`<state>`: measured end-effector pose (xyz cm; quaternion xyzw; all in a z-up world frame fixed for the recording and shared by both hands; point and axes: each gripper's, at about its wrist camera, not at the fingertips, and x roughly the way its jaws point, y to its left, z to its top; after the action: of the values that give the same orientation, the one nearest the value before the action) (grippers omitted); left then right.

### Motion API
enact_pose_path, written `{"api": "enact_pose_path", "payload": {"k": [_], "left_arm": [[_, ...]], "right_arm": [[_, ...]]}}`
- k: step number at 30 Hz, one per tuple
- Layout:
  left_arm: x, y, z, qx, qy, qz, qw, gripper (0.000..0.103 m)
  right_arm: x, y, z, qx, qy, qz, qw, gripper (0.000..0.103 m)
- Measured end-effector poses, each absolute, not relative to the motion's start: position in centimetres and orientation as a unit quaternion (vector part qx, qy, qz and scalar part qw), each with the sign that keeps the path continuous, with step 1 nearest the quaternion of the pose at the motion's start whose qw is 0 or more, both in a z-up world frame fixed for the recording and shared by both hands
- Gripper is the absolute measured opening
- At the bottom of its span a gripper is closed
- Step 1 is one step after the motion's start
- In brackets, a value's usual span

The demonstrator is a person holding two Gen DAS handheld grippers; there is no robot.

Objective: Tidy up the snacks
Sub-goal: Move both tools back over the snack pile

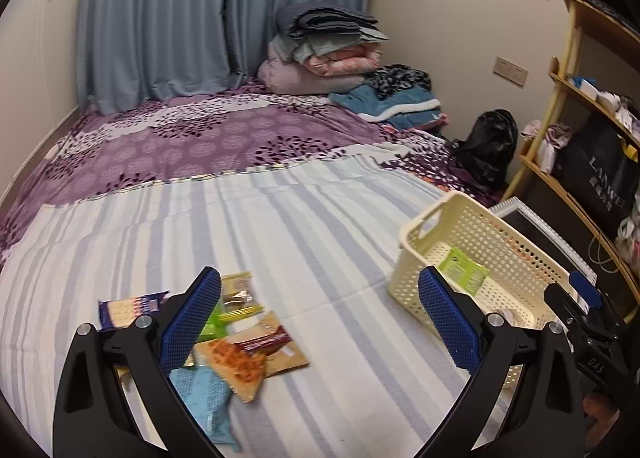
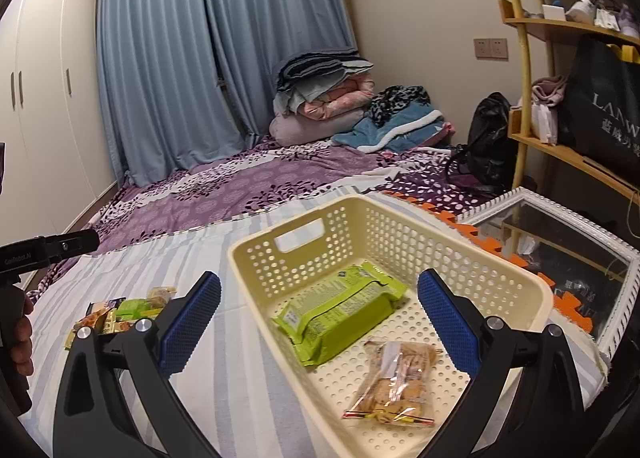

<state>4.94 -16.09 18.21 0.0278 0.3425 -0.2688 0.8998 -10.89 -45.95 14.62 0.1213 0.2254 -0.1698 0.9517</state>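
A cream perforated basket (image 2: 404, 230) (image 1: 472, 226) stands on the striped bed sheet. In it lie a green snack pack (image 2: 340, 310) (image 1: 464, 270) and a clear bag of brown biscuits (image 2: 396, 382). My right gripper (image 2: 320, 318) hangs open above the basket, nothing between its blue pads. My left gripper (image 1: 320, 322) is open over the sheet, between the basket and a pile of loose snacks (image 1: 236, 346): an orange pouch, a brown bar, a light blue pack, a green pack and a cracker pack (image 1: 128, 308). The same pile (image 2: 124, 314) shows at left in the right wrist view.
Purple bedding with folded blankets (image 1: 328, 46) and clothes lies at the far end. A wooden shelf (image 1: 580, 98) and a framed mirror (image 2: 560, 242) stand right of the basket. A black bag (image 1: 488, 146) sits by the wall. A hand (image 2: 20, 338) holds the other gripper's handle at left.
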Motion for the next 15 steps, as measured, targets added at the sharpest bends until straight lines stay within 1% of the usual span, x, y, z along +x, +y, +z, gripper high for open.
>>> {"api": "enact_pose_path", "payload": {"k": [15], "left_arm": [[8.3, -4.8, 17.4, -0.018, 0.352, -0.157, 0.922, 0.100]], "right_arm": [[-8.6, -41.4, 15.1, 0.090, 0.247, -0.119, 0.957, 0.098]]}}
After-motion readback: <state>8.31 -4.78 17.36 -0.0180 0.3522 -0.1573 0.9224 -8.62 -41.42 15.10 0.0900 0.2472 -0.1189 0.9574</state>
